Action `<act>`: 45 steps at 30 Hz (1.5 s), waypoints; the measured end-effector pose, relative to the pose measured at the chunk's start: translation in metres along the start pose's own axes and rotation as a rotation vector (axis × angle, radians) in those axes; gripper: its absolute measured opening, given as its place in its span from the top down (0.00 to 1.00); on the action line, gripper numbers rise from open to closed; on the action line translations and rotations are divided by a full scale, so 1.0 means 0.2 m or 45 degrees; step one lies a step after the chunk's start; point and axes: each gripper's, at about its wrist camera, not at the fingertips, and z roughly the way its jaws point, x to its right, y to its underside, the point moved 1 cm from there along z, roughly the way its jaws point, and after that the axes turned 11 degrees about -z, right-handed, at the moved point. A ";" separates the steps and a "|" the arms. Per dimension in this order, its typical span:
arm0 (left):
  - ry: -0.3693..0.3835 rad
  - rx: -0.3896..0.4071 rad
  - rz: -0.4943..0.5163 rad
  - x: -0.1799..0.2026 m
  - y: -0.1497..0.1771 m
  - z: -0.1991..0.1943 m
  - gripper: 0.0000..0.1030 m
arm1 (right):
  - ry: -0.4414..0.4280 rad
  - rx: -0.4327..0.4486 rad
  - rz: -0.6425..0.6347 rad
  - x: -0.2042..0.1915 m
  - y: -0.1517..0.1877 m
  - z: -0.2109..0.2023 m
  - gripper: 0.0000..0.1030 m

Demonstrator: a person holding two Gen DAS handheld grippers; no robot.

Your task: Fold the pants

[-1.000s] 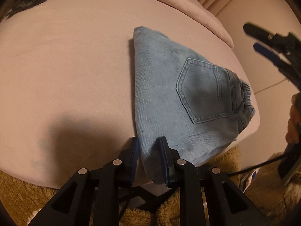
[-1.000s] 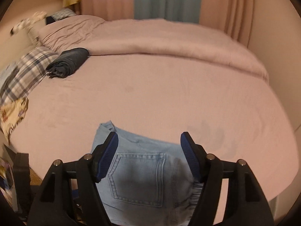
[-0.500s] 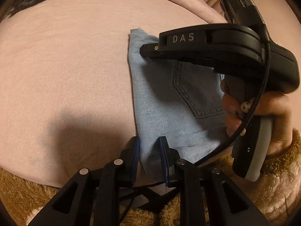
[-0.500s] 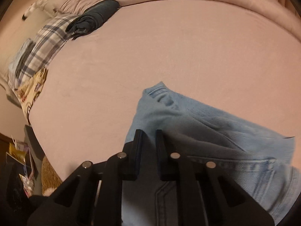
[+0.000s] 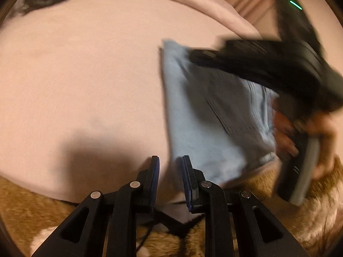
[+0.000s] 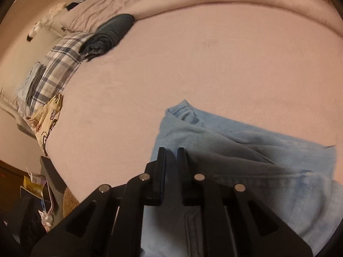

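A pink bedspread [image 6: 193, 64] covers the bed; a rolled dark garment [image 6: 107, 36] rests against a plaid pillow [image 6: 55, 68] near its head; a cartoon-print cloth [image 6: 46, 120] hangs over the edge; a brown shaggy rug [image 5: 32, 205] lies below.

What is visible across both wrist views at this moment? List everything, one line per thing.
jeans: one, light blue, folded, near edge of bed
bed cover: one, pink, under jeans
dark rolled garment: one, navy-grey, far left by pillows
plaid cloth: one, blue-white, left edge of bed
fluffy rug: tan, below bed edge
left gripper: black, shut on jeans corner
right gripper: black, jaws just closing, shut on jeans fold
hand: one, holding right gripper handle
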 end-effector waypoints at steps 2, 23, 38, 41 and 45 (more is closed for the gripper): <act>-0.047 0.061 -0.023 -0.02 -0.04 -0.06 0.79 | 0.032 0.047 -0.048 -0.03 0.02 -0.12 0.85; -0.206 0.143 0.098 0.04 -0.26 -0.09 0.79 | 0.318 -0.052 0.202 0.29 0.64 -0.49 0.60; -0.170 -0.043 0.186 0.14 -0.28 0.20 0.79 | 0.313 0.098 0.225 0.27 0.63 -0.63 0.63; -0.176 -0.049 0.180 0.13 -0.28 0.22 0.79 | 0.409 0.075 0.230 0.32 0.63 -0.62 0.60; -0.180 -0.056 0.191 0.12 -0.28 0.23 0.78 | 0.376 -0.001 0.351 0.44 0.68 -0.50 0.54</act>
